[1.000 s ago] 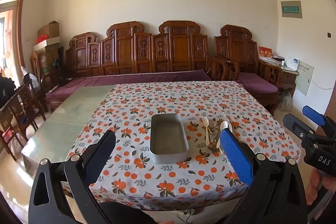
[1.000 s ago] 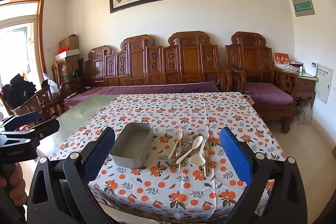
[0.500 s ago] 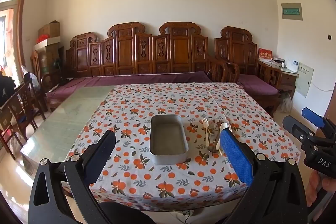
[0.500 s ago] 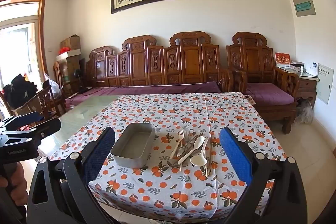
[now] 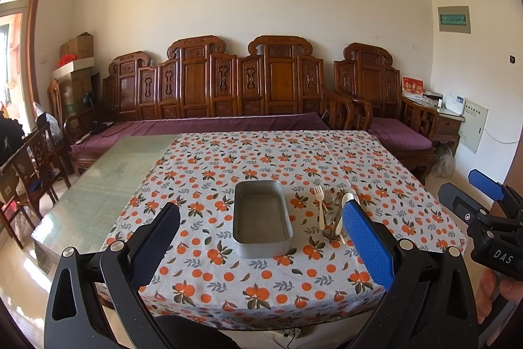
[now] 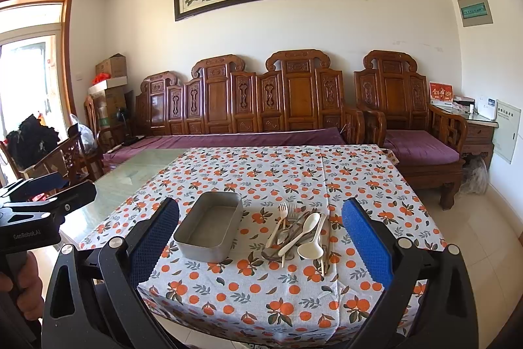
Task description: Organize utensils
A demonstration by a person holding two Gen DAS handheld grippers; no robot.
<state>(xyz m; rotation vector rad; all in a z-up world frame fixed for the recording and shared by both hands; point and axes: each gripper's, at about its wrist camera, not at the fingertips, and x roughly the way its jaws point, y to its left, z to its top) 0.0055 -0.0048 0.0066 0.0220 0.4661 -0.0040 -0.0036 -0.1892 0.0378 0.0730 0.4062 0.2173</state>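
An empty grey metal tray (image 5: 261,215) (image 6: 209,226) sits near the front of a table covered by an orange-print cloth (image 5: 261,159) (image 6: 278,172). Right of it lies a pile of utensils (image 6: 299,233) (image 5: 331,211): a cream fork (image 6: 278,224), a white spoon (image 6: 310,246), metal pieces and chopsticks. My left gripper (image 5: 261,237) hangs open in front of the table's near edge, facing the tray. My right gripper (image 6: 260,237) is open too, held back from the edge, facing the pile. Each gripper shows at the other view's side, held by a hand.
The table's left part is bare glass (image 5: 108,179). A carved wooden bench with purple cushions (image 5: 202,125) runs behind the table, an armchair (image 6: 415,139) at its right. Wooden chairs (image 5: 36,159) stand at the left. Tiled floor (image 6: 490,237) lies right of the table.
Both views have crept a little back and up from the table, so the tray and utensils sit slightly farther away. Both grippers stay open.
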